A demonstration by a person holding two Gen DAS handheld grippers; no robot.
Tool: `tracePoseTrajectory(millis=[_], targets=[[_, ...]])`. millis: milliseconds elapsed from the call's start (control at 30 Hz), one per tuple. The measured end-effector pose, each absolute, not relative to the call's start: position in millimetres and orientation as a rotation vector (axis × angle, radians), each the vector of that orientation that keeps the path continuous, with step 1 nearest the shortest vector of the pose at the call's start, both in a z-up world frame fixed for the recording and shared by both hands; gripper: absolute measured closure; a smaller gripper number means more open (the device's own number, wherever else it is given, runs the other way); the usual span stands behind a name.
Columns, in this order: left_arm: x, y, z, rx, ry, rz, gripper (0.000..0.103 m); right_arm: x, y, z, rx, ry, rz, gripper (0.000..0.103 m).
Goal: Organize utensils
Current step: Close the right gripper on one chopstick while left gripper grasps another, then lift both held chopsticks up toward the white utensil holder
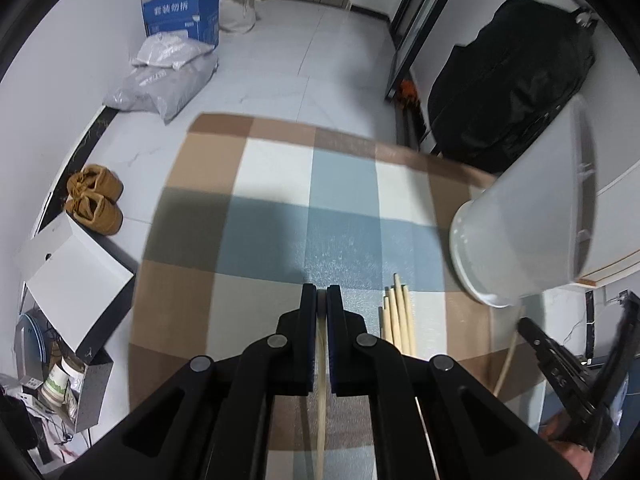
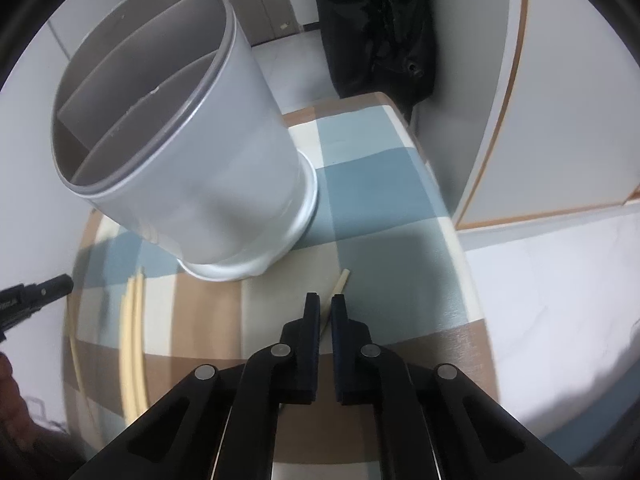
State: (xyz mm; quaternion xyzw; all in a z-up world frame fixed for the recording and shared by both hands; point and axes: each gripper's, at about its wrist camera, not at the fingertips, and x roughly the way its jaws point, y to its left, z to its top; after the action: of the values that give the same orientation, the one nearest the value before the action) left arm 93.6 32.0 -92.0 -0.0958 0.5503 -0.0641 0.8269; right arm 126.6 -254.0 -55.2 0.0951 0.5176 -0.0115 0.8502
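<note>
Left gripper: the black two-finger left gripper (image 1: 322,294) is hovering over the chequered cloth, its jaws pressing together on a pale wooden chopstick (image 1: 321,380) that is running back between the pads toward the camera.

Right gripper: the black two-finger right gripper (image 2: 326,304) is standing slightly parted, with a narrow gap between the jaws; a second pale chopstick (image 2: 339,286) is lying on the cloth in line with that gap, and whether the pads are touching it is hard to tell from this angle.

Holder: a white cylindrical plastic utensil holder with inner dividers (image 2: 192,136) is standing on the cloth on a flared base, appearing tilted in the fisheye views; its visible compartments are showing nothing inside. In the left wrist view it is sitting at the right edge (image 1: 524,216).

Loose chopsticks: a small bundle of pale wooden chopsticks (image 1: 398,320) is lying flat on the cloth just right of the left gripper, apart from the holder's base; the right wrist view is showing them blurred at far left (image 2: 134,340).

Surface: a round table under a blue, brown and cream chequered cloth (image 1: 272,184) is bearing all of the above.

Surroundings: a pair of tan shoes (image 1: 94,198), a blue cardboard box (image 1: 182,14) and a black fabric bag (image 1: 512,80) are sitting around the tiled floor.
</note>
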Motion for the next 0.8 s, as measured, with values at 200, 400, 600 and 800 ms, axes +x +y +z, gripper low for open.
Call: tracePoseTrajectory(millis=[200,400,600,800], targets=[[87,36,-81,-0.227,1.118,-0.169,0.102,121,-258,-51,0.303,1.073,-0.013,0.103],[84,50,-79,-0.239,1.103,-0.198,0.102,114,-252,-53,0.295,1.111,0.032,0.103],[80,56,-78,-0.273,1.101,-0.206,0.102,123,-237,-54,0.167,1.120,-0.010,0.066],[78,64,-74,-0.291,1.088,-0.207,0.102,125,-205,-61,-0.045,1.134,-0.055,0.066]])
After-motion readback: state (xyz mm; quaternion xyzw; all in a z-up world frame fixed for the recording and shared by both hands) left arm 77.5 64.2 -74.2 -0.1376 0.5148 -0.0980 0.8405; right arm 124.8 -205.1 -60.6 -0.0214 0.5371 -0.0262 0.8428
